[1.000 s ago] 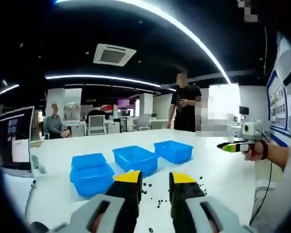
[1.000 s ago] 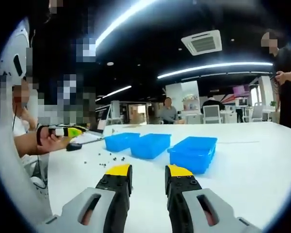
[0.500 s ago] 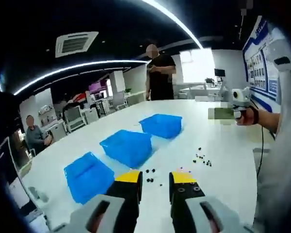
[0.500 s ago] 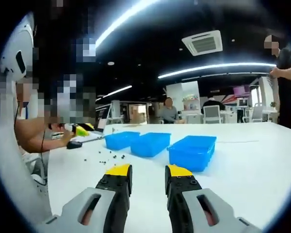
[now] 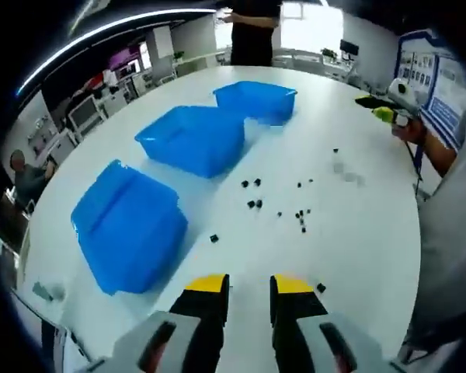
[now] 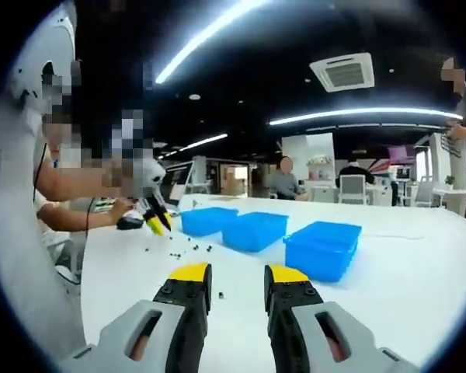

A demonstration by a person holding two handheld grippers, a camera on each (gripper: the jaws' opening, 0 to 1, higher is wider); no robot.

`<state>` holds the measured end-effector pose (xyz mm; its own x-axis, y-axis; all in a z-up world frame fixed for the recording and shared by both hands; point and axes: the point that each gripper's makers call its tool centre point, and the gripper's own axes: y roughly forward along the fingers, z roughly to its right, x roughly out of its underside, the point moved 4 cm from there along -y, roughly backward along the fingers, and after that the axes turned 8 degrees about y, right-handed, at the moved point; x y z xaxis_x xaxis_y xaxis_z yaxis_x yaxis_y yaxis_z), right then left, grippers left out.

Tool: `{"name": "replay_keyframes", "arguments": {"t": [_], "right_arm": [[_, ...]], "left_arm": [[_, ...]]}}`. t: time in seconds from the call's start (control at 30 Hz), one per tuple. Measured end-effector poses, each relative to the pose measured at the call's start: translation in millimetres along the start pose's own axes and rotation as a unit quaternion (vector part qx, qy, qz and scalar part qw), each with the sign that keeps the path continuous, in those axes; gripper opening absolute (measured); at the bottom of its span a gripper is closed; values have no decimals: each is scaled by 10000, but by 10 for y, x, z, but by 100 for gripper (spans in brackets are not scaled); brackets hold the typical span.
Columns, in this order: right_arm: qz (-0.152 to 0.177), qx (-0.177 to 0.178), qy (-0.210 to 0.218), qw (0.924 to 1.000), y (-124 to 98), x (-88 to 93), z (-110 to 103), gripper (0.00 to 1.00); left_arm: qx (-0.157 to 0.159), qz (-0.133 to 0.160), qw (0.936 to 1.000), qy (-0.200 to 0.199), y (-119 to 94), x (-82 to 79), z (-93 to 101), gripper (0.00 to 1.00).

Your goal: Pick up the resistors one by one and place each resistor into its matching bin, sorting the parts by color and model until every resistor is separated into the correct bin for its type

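Both grippers hovered empty over the white tabletop (image 5: 357, 233), resistors loose beside three blue bins

In the left gripper view, the left gripper (image 5: 245, 284) pointed down at the tabletop with its yellow-tipped jaws slightly parted and nothing between them; the small dark resistors (image 5: 278, 203) lay scattered just ahead, right of the near bin (image 5: 128, 225), the middle bin (image 5: 193, 138) and the far bin (image 5: 256, 99). In the right gripper view, the right gripper (image 6: 238, 275) was likewise parted and empty, held level above the tabletop, with the left gripper tipped down over the resistors at the left
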<state>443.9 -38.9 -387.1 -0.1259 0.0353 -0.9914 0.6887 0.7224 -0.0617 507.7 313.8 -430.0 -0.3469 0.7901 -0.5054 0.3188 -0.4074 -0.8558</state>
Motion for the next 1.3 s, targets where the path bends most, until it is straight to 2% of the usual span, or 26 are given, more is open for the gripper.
{"name": "replay_keyframes", "arguments": {"t": [0.33,0.47,0.63,0.67,0.8,0.87,1.1,1.17,1.2,1.23,1.27,1.3], "right_arm": [[-85,-61,-59,9999,35,47,-25,29],[-163,-37,-148,9998,43,68,-16,29],[-196,25,-127,9997,46,92,25,29],[-199,47,-123,9997,43,97,34,29],[-173,99,-103,9997,24,102,61,29],[-164,105,-105,9998,19,98,66,29],[-129,167,-111,9997,-30,83,85,29],[-142,206,-99,9996,-50,90,99,29],[-154,234,-104,9996,-62,92,106,29],[-157,245,-111,9995,-68,89,109,29],[-153,261,-126,9995,-79,79,111,29],[-134,277,-139,9994,-88,64,114,29]], "left_arm": [[195,-384,9988,-216,84,40,-98,23],[271,-634,9973,-251,122,99,-109,20],[215,-531,9971,-493,135,75,-132,12],[365,-480,9974,-401,145,63,-86,8],[334,-503,9978,-256,131,43,-65,7],[427,-511,9973,-309,129,67,-133,7],[787,104,9963,-337,45,-143,25,7],[953,403,9943,-245,-3,-209,53,7],[1055,677,9921,61,-38,-258,81,7],[1150,851,9897,30,-64,-275,98,7],[1171,904,9890,14,-73,-285,103,7],[1210,1241,9849,45,-105,-338,101,7]]}}
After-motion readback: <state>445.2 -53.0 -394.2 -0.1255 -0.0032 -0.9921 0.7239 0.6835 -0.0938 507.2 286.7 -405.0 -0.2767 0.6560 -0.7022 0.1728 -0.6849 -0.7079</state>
